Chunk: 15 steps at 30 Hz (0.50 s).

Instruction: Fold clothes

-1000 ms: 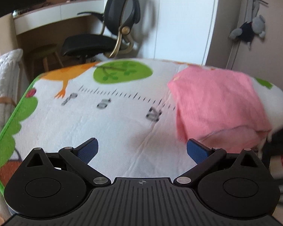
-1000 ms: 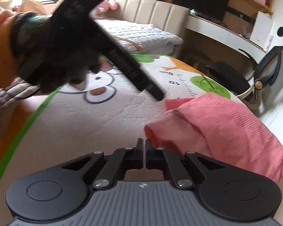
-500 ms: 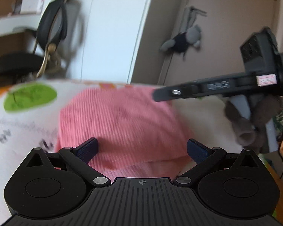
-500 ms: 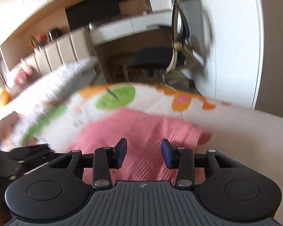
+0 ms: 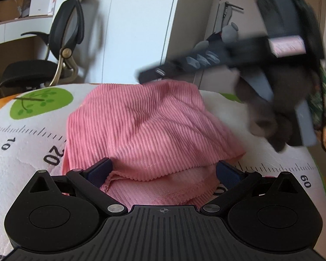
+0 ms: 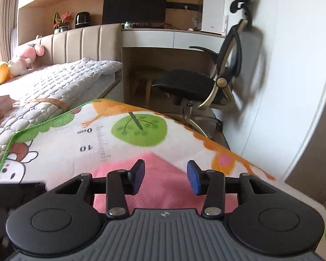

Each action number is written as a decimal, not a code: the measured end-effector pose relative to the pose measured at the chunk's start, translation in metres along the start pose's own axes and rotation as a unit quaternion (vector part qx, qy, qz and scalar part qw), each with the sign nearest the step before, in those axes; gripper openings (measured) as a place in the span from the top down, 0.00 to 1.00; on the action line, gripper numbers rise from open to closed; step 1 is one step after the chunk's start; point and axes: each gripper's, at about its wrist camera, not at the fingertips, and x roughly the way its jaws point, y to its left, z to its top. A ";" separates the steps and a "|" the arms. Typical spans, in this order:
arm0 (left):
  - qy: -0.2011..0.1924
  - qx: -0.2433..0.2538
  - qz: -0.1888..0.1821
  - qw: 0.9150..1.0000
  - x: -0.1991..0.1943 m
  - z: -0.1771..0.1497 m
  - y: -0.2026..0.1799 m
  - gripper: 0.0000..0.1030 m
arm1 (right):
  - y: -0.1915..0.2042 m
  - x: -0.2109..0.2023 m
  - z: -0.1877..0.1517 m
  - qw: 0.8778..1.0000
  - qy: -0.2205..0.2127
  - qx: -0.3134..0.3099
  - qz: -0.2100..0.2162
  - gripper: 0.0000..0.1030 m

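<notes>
On the printed play mat (image 5: 28,163) lies a pink ribbed garment (image 5: 145,128), already folded into a thick stack with its layered edges facing the left gripper (image 5: 163,171). That gripper's blue-padded fingers (image 5: 100,170) stand wide apart, one at each side of the stack's near edge, and hold nothing. The right gripper (image 6: 165,179) hangs over the far side of the same garment with its fingers moderately apart, also holding nothing; in the left view it shows as a blurred dark shape (image 5: 228,52) above the cloth's far edge.

The fold looks nearly complete — what remains, I judge, is tidying or one last fold. To do that well, the left fingers should come down low enough to catch every layer at the edge, since the lower layers stick out past the top one and could be missed. Both grippers should lift evenly so the stack does not slide apart.

The mat is white with a green border, a green tree (image 6: 139,128), orange shapes and a ruler strip with numbers (image 5: 52,155). Beyond it stands a black office chair (image 6: 208,82) at a white desk (image 6: 173,38), with a dark screen (image 6: 133,6) above. A bed with a quilted grey cover (image 6: 60,82) and soft toys (image 6: 17,63) sits alongside — a grey plush (image 5: 230,30) hangs by the door.
</notes>
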 end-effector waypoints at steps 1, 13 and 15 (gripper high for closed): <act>0.002 0.001 0.001 1.000 -0.001 0.000 -0.001 0.00 | 0.005 0.015 -0.003 1.000 0.018 -0.016 -0.003 0.59; 0.001 -0.014 -0.010 1.000 -0.006 -0.003 0.001 0.00 | 0.001 -0.011 -0.020 0.998 -0.005 -0.054 -0.030 0.38; 0.001 -0.015 -0.011 1.000 -0.006 -0.004 0.002 0.00 | -0.010 -0.018 -0.028 0.999 -0.009 -0.026 -0.046 0.38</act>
